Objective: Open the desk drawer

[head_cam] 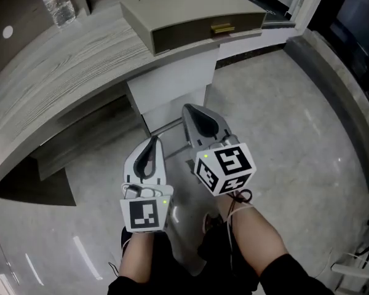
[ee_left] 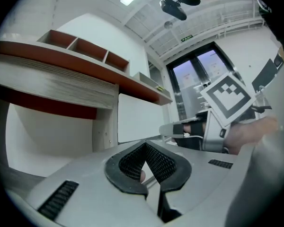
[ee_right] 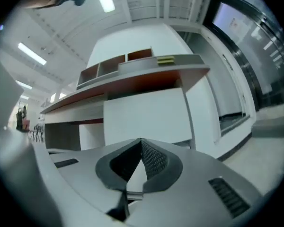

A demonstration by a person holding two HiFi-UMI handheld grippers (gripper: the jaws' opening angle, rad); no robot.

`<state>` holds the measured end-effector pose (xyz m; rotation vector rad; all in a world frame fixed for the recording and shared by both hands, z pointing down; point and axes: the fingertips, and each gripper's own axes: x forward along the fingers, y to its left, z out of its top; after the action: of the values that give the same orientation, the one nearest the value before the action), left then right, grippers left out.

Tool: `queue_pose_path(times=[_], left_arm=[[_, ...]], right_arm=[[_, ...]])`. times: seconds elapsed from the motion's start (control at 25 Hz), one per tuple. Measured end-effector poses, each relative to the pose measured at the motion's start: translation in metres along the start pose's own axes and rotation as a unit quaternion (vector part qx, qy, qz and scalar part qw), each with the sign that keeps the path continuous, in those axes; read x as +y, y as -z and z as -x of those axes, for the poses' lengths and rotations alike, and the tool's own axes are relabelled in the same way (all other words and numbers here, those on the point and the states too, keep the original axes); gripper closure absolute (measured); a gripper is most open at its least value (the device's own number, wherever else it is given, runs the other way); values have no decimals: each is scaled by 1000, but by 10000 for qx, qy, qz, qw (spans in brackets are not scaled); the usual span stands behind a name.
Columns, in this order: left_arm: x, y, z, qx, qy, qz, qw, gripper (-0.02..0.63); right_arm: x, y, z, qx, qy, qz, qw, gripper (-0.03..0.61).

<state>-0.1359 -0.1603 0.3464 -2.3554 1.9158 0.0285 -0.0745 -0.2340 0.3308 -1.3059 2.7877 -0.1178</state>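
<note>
A grey-beige drawer unit (head_cam: pixel 190 14) with a small brass handle (head_cam: pixel 222 27) sits on the wood-grain desk (head_cam: pixel 61 66), its front closed. From the right gripper view the drawer unit (ee_right: pixel 161 60) shows on the desk edge above. My left gripper (head_cam: pixel 152 141) hangs low over the floor in front of the desk, shut and empty. Just right of it, my right gripper (head_cam: pixel 190 110) is also shut and empty, pointing at the white desk support (head_cam: pixel 172 91). Both grippers sit well below the drawer. In the left gripper view the gripper (ee_left: pixel 146 144) faces the desk's underside, with the right gripper (ee_left: pixel 189 129) beside it.
A plastic water bottle (head_cam: pixel 56 2) stands at the desk's far left. Shelves (head_cam: pixel 86 131) run under the desk. A glossy grey floor (head_cam: pixel 295 140) spreads to the right, with a dark kerb (head_cam: pixel 344 85) along its edge. The person's legs and shoes (head_cam: pixel 224 217) are below the grippers.
</note>
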Motion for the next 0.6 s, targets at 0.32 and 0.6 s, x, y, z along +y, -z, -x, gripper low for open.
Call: queue_pose_path(times=[0.32,0.6], left_arm=[[7,18,4,186,182,26,9997,610],[0,47,6,561,455,-104,9973,609]], right_arm=[[-39,90,-27,941,437,-1163,9878,572],[-45,169,-22,814,650,-2822,9537,572]])
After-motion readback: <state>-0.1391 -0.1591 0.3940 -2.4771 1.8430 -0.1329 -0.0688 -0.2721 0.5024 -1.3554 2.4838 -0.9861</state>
